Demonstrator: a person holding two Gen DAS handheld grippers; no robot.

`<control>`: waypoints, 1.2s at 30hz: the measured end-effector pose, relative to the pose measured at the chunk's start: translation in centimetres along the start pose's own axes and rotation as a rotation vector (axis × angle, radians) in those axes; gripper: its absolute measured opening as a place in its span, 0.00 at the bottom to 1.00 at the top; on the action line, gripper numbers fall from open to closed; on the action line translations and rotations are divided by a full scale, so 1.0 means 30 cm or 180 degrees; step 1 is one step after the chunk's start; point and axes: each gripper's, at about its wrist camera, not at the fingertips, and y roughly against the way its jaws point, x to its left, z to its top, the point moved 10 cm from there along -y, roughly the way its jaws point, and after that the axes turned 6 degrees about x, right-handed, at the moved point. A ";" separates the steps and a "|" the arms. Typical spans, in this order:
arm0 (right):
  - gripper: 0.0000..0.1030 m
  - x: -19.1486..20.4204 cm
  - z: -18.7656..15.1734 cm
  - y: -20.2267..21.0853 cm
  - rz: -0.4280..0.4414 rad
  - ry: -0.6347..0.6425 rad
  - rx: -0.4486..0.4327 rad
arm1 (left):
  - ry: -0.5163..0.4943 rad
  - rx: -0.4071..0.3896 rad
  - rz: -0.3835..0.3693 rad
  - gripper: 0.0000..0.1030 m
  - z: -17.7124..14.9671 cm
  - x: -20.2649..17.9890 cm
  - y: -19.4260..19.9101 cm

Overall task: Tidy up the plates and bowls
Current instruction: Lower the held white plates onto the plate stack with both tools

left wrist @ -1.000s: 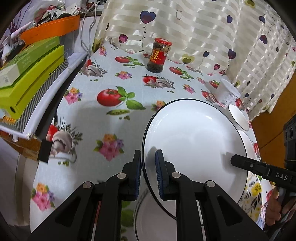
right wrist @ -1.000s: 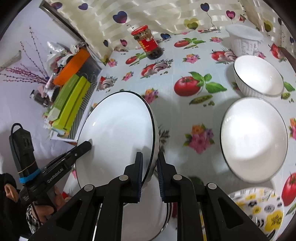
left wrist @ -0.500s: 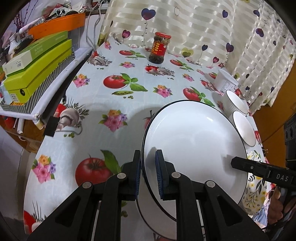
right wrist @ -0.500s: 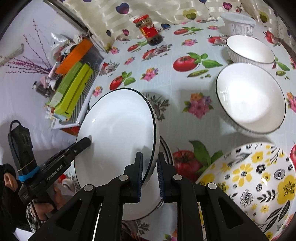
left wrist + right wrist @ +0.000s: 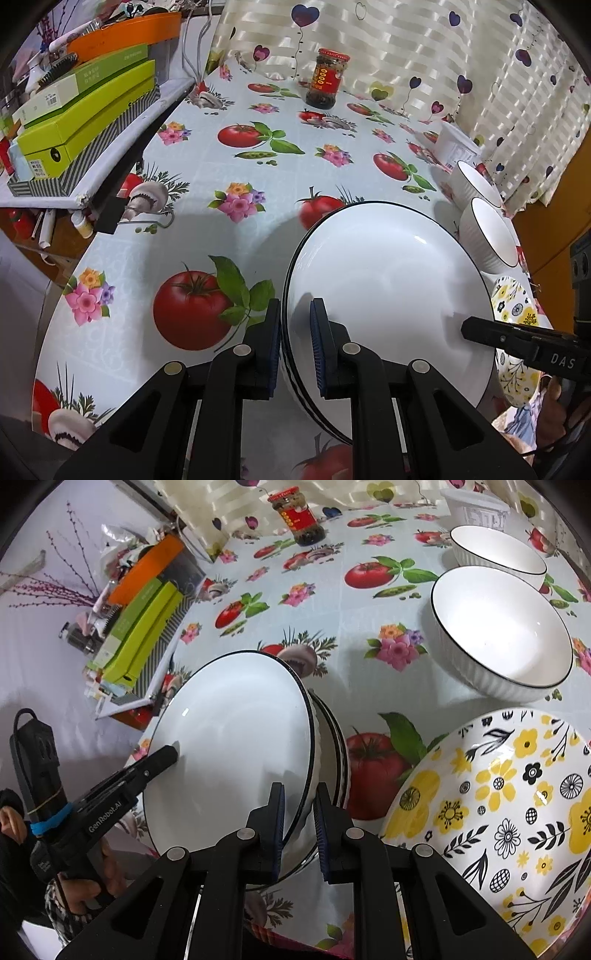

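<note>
A white plate with a thin black rim (image 5: pixel 388 288) is held from both sides, a little above the table. My left gripper (image 5: pixel 294 343) is shut on its left rim. My right gripper (image 5: pixel 298 823) is shut on the opposite rim of the same plate (image 5: pixel 236 746). Directly under it lies a stack of similar black-rimmed plates (image 5: pixel 339 753); I cannot tell whether they touch. Two white bowls (image 5: pixel 498 627) (image 5: pixel 495 550) stand to the right, one behind the other. A yellow-flowered plate (image 5: pixel 498 812) lies at the near right.
A red-labelled jar (image 5: pixel 327 83) stands at the back by the curtain, with a white tub (image 5: pixel 456 147) to its right. Green boxes (image 5: pixel 85 110) sit on a side shelf beyond the table's left edge. A person's hands hold both grippers.
Both grippers have drawn the white plate back toward the table's near edge and lowered it over the plate stack. The flowered plate has come into the right wrist view.
</note>
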 end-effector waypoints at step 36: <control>0.21 0.026 -0.012 0.002 -0.0240 0.0334 -0.0187 | -0.0021 0.0051 0.0141 0.18 -0.019 0.001 -0.018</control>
